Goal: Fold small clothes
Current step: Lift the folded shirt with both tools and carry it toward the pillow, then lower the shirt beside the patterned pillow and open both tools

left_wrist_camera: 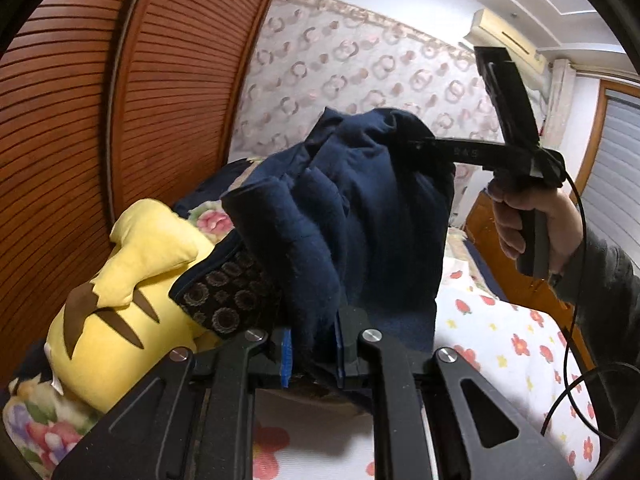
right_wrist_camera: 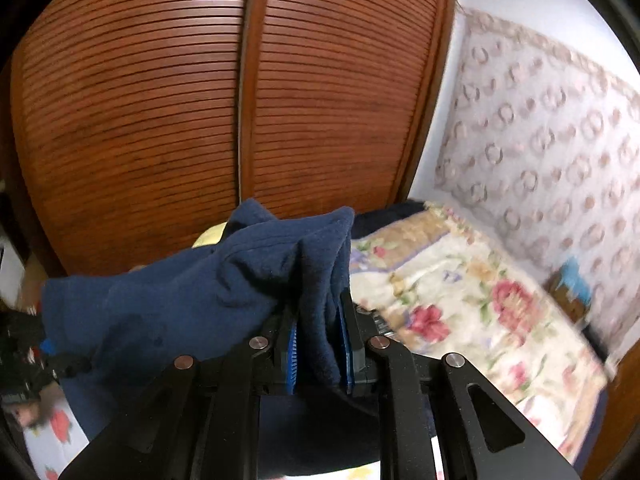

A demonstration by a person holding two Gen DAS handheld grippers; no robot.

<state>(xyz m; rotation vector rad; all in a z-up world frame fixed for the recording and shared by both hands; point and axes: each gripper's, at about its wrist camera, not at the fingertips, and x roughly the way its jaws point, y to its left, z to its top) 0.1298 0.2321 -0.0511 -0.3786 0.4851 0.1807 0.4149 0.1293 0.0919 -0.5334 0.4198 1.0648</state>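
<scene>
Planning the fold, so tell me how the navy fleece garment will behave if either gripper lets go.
The navy fleece garment is probably floppy: it sags in folds between the left gripper and right gripper. Its fuzzy nap likely resists slipping. A released corner would likely drop.

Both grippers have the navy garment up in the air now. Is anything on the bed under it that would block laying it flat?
Partly. The navy garment hangs held by the left gripper and right gripper. Left of it lie a yellow plush and a dark patterned cloth. The floral sheet to the right shows nothing on it.
</scene>
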